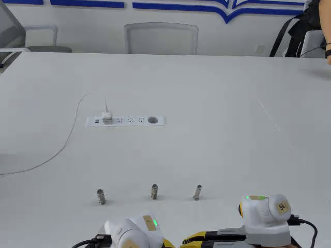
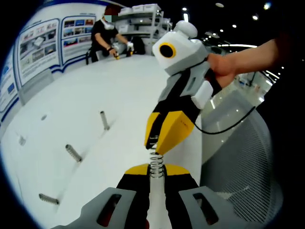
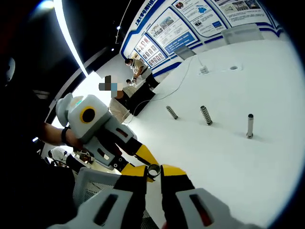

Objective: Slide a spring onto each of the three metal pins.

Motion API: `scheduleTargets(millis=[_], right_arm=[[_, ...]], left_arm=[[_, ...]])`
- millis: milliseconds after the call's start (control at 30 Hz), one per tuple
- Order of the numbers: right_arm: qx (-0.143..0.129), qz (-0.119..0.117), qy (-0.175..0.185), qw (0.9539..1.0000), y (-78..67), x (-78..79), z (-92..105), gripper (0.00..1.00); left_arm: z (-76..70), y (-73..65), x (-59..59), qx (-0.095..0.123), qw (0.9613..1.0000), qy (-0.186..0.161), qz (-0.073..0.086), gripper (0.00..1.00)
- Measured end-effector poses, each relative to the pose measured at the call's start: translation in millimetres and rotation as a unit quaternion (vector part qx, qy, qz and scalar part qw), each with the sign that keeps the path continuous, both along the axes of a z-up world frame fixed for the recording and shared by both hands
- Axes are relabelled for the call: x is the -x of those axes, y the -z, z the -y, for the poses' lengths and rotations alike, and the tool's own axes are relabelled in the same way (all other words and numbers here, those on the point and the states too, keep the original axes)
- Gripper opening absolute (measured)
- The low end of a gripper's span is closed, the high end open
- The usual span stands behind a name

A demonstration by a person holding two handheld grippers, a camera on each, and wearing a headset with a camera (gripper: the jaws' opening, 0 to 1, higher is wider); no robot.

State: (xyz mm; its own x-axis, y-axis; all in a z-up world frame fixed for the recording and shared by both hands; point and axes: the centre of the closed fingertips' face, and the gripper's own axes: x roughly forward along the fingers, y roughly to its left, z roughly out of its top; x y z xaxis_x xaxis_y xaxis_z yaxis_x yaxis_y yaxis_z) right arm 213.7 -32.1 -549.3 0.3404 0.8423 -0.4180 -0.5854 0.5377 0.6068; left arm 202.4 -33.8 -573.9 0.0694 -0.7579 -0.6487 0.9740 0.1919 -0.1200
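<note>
- At the desk's (image 1: 222,103) near edge, left claw (image 2: 155,171) and right claw (image 3: 153,171) both pinch one spring (image 2: 153,160); let one go before carrying.
- Farther in, the bare pin (image 1: 197,192) stands rightmost: line the spring's bore up over its tip.
- The two sprung pins (image 1: 154,191) beside it need nothing.

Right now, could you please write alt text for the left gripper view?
The left gripper from below and the right gripper from above grip one spring between them. Behind, on the white table, stand one bare pin and two pins wearing springs.
</note>
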Motion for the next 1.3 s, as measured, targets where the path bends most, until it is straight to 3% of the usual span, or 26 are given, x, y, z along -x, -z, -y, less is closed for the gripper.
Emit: scheduleTargets(millis=[100,333,467,700,1000,1200,1300], right_arm=[[0.01,0.009,-0.007,0.9999,-3.9,-0.8,0.1,0.12],[0.042,0.029,-0.031,0.9982,-11.4,-2.1,0.3,0.12],[0.076,0.048,-0.053,0.9945,-13.2,-2.4,0.5,0.12],[0.121,0.072,-0.102,0.9848,-17.5,-0.7,0.4,0.15],[0.139,0.084,-0.145,0.9761,-22.3,1.2,1.9,0.15],[0.167,0.093,-0.195,0.9621,-18.2,8.0,2.4,0.16],[0.173,0.098,-0.21,0.9574,-20.3,7.7,1.1,0.16]], left_arm=[[3.3,-1.8,-0.8,0.008,0.9999,0.001,-0.007,0.1],[5.3,-9.9,-2.9,0.021,0.9997,0.01,0.004,0.1],[6.8,-12.2,-6.7,0.028,0.9994,0.017,0.013,0.1],[14.3,-25.8,-10.1,0.051,0.9977,0.03,0.033,0.1],[17.9,-28.0,-1.1,0.056,0.9961,0.057,0.038,0.1],[20.1,-31.1,1.0,0.061,0.9953,0.063,0.041,0.1],[20.6,-32.8,3.0,0.064,0.9946,0.069,0.044,0.1]])
